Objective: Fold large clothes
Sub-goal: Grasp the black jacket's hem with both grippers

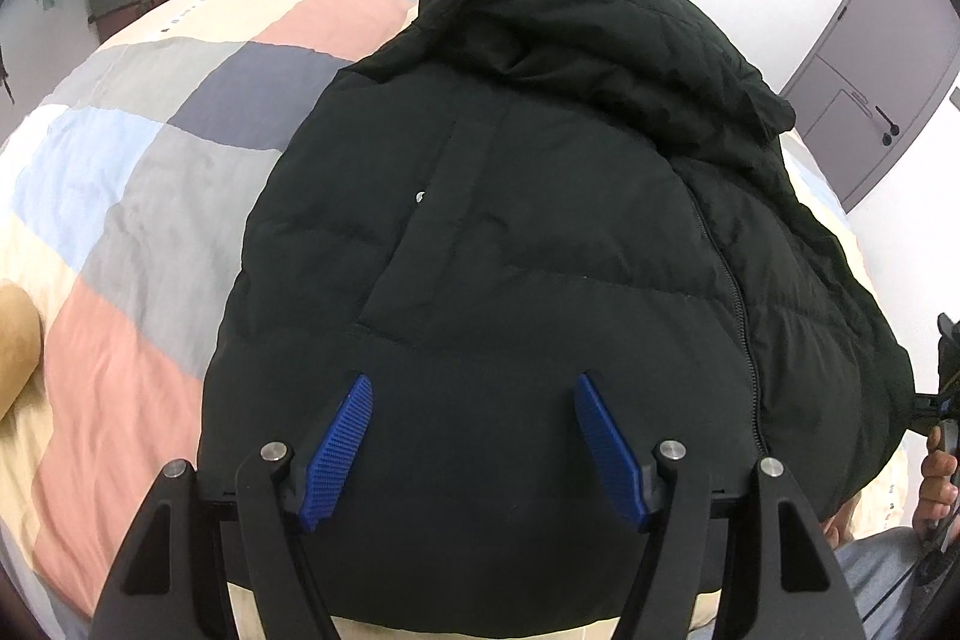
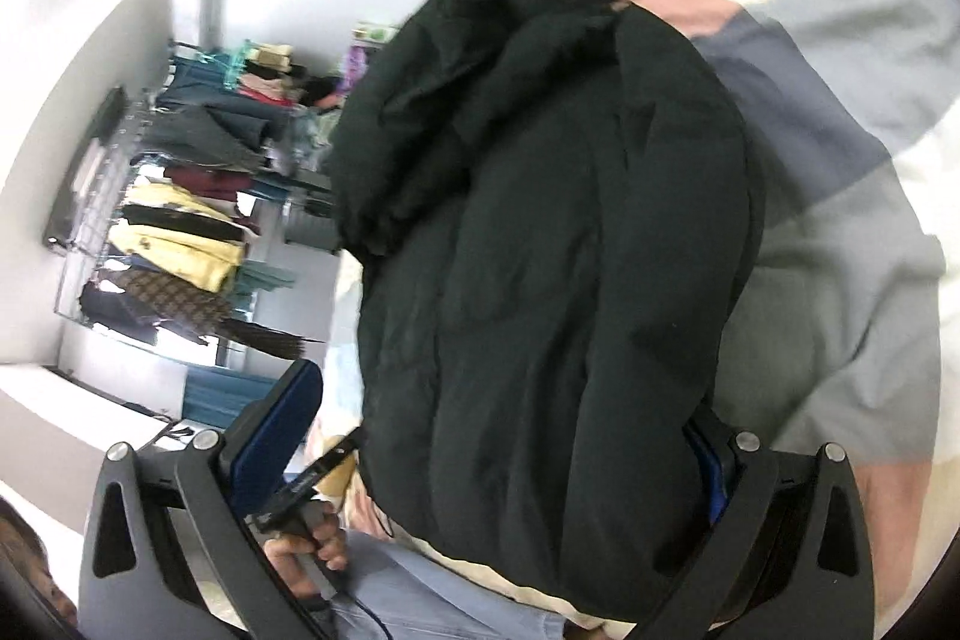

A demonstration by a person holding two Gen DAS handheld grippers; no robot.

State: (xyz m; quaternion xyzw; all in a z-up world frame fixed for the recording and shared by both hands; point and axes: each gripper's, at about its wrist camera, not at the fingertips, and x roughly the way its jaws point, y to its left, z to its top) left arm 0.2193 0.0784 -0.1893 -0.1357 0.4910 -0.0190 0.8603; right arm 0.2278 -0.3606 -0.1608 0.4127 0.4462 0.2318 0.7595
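A: Where is the black quilted puffer jacket [image 1: 540,232]?

B: It fills the centre of the left wrist view, lying on the bed's pastel patchwork quilt [image 1: 138,196], body doubled over, hood bunched at the upper right, zipper running down the right side.

A: And the left gripper [image 1: 474,436]?

B: Its 2 ribbed blue fingers [image 1: 336,454] stand wide apart over the lower hem, holding nothing; I judge it is poised to press or pinch the hem.

A: The right gripper [image 2: 510,466]?

B: Tilted view, somewhat blurred. Its fingers are spread wide, straddling the jacket's thick edge at lower centre; whether they touch it, I cannot tell. The padding looks soft, springy, likely to puff back.
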